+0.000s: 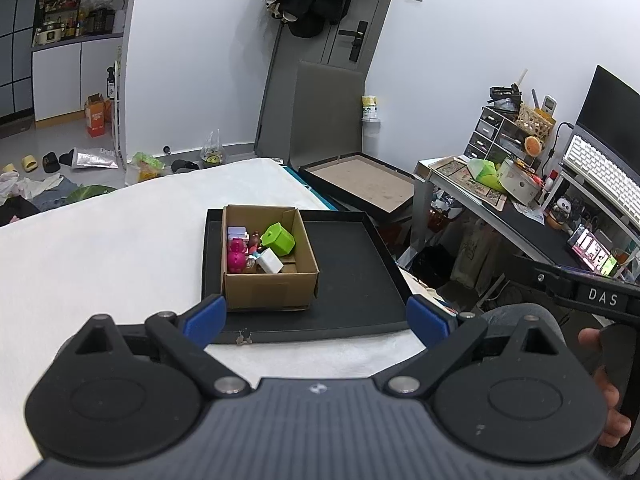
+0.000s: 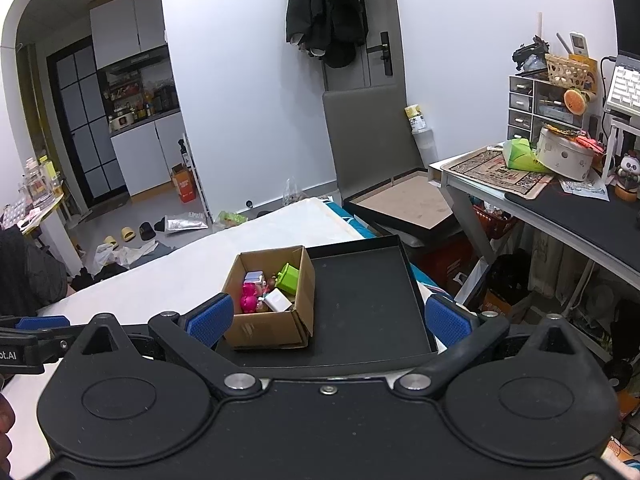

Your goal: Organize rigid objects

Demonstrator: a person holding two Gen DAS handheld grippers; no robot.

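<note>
A brown cardboard box (image 1: 269, 292) (image 2: 272, 326) stands at the left of a shallow black tray (image 1: 352, 272) (image 2: 368, 292) on a white bed. Inside it lie a lime-green block (image 1: 278, 238) (image 2: 289, 278), a magenta toy (image 1: 237, 257) (image 2: 249, 298), a white block (image 1: 271, 265) (image 2: 279, 301) and a pale case (image 1: 237, 232). My left gripper (image 1: 316, 318) hovers open near the tray's front edge, holding nothing. My right gripper (image 2: 328, 320) is likewise open and empty, held back from the box. The left gripper's blue pad (image 2: 42, 322) shows at the right wrist view's left edge.
A second open tray (image 1: 360, 182) (image 2: 404, 204) leans off the bed's far side by a grey panel. A cluttered desk (image 1: 500, 196) (image 2: 560, 208) with keyboard and monitor stands to the right. Shoes and bags litter the floor behind. A hand (image 1: 604, 384) holds the other tool at right.
</note>
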